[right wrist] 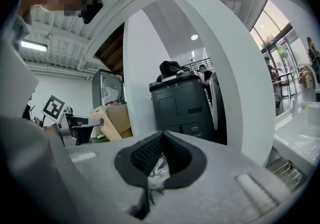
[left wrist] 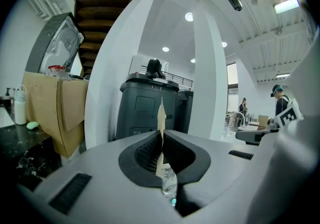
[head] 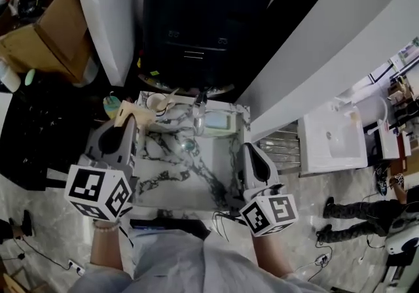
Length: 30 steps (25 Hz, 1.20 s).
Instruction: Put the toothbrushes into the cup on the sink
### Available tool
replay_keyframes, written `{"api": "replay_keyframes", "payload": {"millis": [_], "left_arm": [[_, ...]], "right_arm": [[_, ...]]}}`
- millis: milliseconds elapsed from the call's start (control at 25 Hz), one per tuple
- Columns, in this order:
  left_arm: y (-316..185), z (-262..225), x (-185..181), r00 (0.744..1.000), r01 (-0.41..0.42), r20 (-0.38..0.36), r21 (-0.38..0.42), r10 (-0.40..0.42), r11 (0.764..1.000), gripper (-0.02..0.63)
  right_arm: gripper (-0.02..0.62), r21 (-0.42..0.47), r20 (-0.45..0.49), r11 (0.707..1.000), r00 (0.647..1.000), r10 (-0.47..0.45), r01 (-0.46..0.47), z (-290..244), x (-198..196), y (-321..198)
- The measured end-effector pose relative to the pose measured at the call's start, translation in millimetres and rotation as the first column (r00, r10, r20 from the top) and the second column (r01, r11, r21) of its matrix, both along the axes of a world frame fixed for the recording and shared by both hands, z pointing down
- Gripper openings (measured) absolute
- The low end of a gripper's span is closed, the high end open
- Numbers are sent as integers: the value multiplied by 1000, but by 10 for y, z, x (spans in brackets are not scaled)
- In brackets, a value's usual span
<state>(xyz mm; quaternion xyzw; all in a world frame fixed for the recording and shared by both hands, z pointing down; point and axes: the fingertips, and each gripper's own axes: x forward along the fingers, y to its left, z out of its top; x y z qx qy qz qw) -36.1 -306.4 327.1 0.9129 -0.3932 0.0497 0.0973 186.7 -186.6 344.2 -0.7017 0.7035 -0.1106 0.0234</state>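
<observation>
- The left tongs (head: 128,121) are clamped on a flat tan card pack (head: 129,111). In the left gripper view the jaws of the left tongs (left wrist: 162,137) meet on the thin edge of the card pack (left wrist: 161,116).
- The pack stands upright, its pointed top above the jaws. A clear plastic blister shows low in the gap. What lies inside the blister is too small to tell.
- In the head view the pack is over the back left part of the marble-patterned sink (head: 167,184), close to the cup (head: 156,101). Whether the pack touches the cup cannot be told.
- The cup is white and stands upright at the sink's back left corner.
- The right tongs (head: 249,149) are over the sink's right edge, well apart from the cup. In the right gripper view the jaws of the right tongs (right wrist: 161,137) are pressed together with nothing between them. Only marble pattern shows through the slot below.
- The tap (head: 198,114) stands at the middle of the sink's back edge, with the drain (head: 188,145) just in front of it.
- A pale green block (head: 220,120) lies at the sink's back right corner.
- Behind the sink stands a dark cabinet (head: 196,23).
- A cardboard box (head: 55,20) sits off to the left of the sink.
</observation>
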Motion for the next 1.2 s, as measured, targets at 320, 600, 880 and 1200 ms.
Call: {"api": "replay_keyframes", "payload": {"millis": [320, 600, 880, 1200], "left_arm": [[-383, 266, 171, 1000, 2, 31, -15, -1, 1000, 6], [-646, 571, 322, 998, 3, 70, -40, 0, 999, 6], [-915, 817, 431, 992, 8, 123, -40, -3, 999, 6], [-1045, 1210, 548, 986, 1, 167, -101, 16, 995, 6]], "right_arm": [[-2, -61, 3, 996, 998, 62, -62, 210, 199, 92], [-2, -106, -7, 988, 994, 112, -112, 371, 376, 169], [-2, -143, 7, 978, 988, 152, -150, 525, 446, 240], [-2, -163, 11, 971, 983, 182, -178, 597, 499, 314]]}}
